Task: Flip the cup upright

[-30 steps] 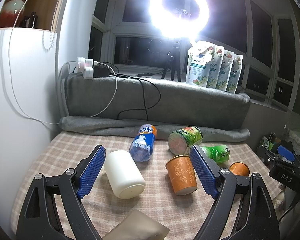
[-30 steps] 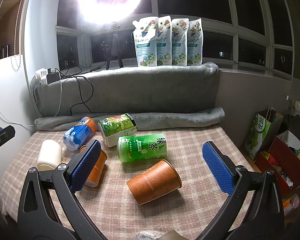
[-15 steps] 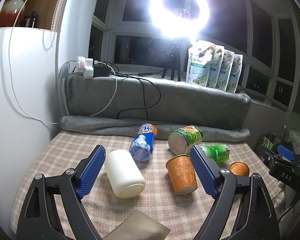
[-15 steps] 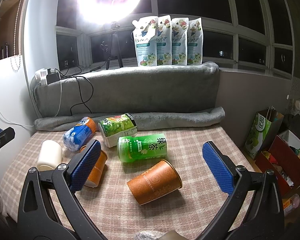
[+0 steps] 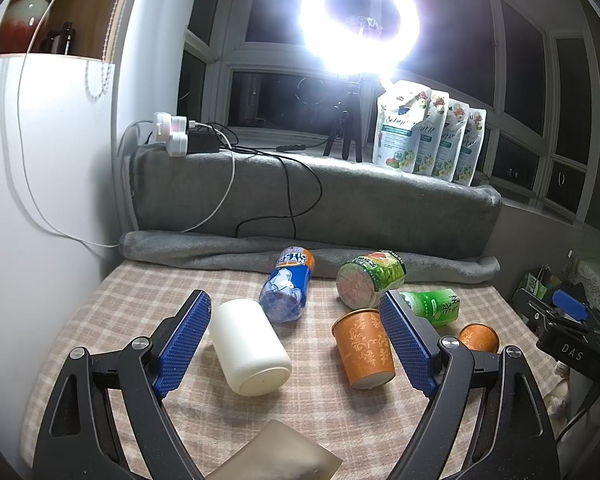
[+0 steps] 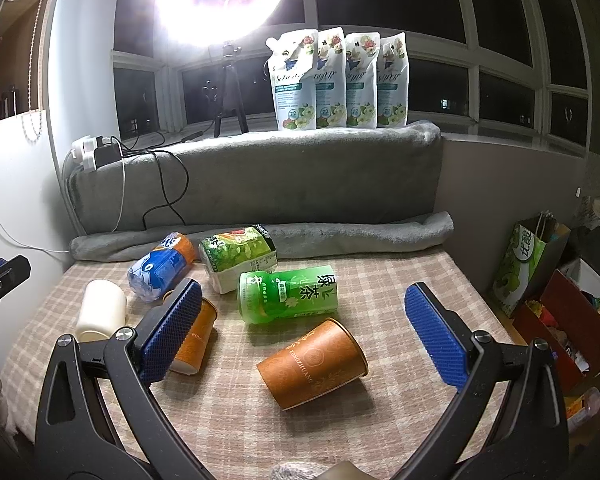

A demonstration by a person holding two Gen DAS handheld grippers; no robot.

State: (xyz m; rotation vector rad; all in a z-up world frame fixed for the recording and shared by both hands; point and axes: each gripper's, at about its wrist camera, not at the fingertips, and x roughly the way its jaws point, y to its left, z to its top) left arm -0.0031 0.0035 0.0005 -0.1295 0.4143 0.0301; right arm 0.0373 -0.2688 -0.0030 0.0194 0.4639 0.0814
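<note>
A white cup (image 5: 249, 345) lies on its side on the checked cloth, between my left gripper's (image 5: 294, 344) open fingers, nearer the left pad; it also shows in the right wrist view (image 6: 100, 311). An orange paper cup (image 5: 365, 353) stands near the left gripper's right pad, rim up; it shows partly behind a pad in the right wrist view (image 6: 192, 340). A second orange paper cup (image 6: 313, 364) lies on its side between the open fingers of my right gripper (image 6: 302, 330); it shows in the left wrist view (image 5: 478, 337). Both grippers are empty.
A blue bottle (image 5: 286, 288), a green-labelled noodle cup (image 5: 370, 280) and a green tea bottle (image 6: 288, 293) lie on their sides at the back. A grey blanket roll (image 6: 340, 236) bounds the far edge. Bags and boxes (image 6: 540, 280) stand on the floor at the right.
</note>
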